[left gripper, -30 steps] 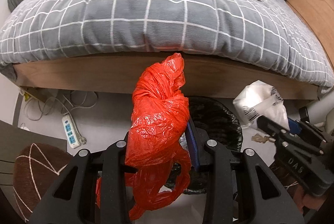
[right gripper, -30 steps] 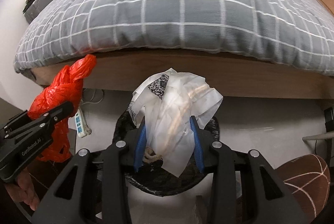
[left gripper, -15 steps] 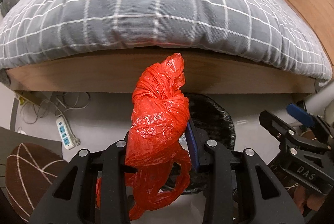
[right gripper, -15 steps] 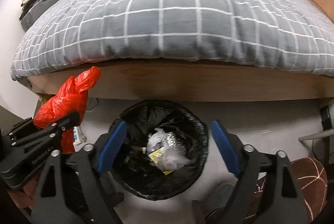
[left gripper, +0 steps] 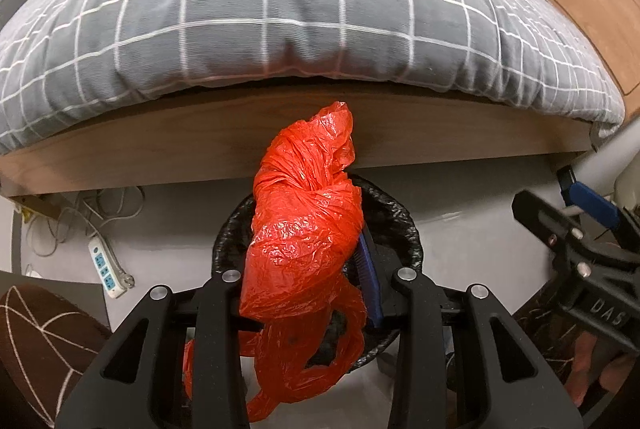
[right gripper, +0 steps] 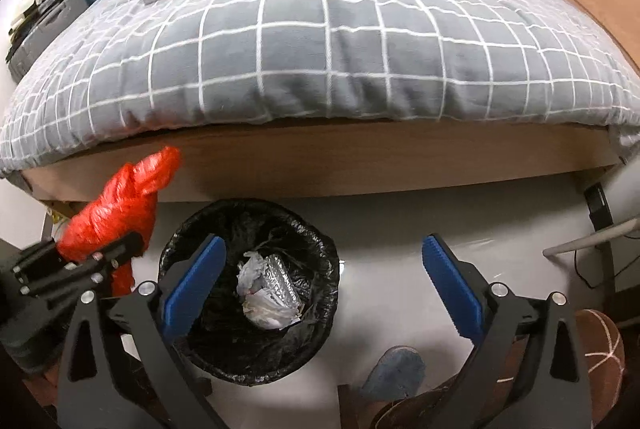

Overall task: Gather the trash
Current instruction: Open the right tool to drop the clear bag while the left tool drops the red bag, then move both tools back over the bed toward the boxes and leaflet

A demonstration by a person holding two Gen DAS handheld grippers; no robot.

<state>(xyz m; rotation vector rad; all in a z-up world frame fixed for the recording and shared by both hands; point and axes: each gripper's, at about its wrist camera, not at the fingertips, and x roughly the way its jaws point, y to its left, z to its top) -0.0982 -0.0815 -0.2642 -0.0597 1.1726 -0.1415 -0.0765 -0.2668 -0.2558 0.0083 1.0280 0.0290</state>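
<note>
Black right tool [left gripper: 576, 229] marked "DAS"; left tool [left gripper: 304, 269] grips red bag [left gripper: 304, 225]

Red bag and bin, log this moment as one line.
left tool: shut on red bag, over bin | right tool: just opened, empty | white wad: in bin

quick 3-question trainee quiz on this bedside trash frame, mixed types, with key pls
1. True or false: the left gripper is clamped on the red plastic bag.
2. What lines the trash bin? A) black bag B) white bag C) nothing
3. Fill in: the right gripper holds ____.

Key: 1 true; 2 A; 3 nothing, its jaws have just been opening and stand wide and empty, and white crumpled trash lies in the bin.
</note>
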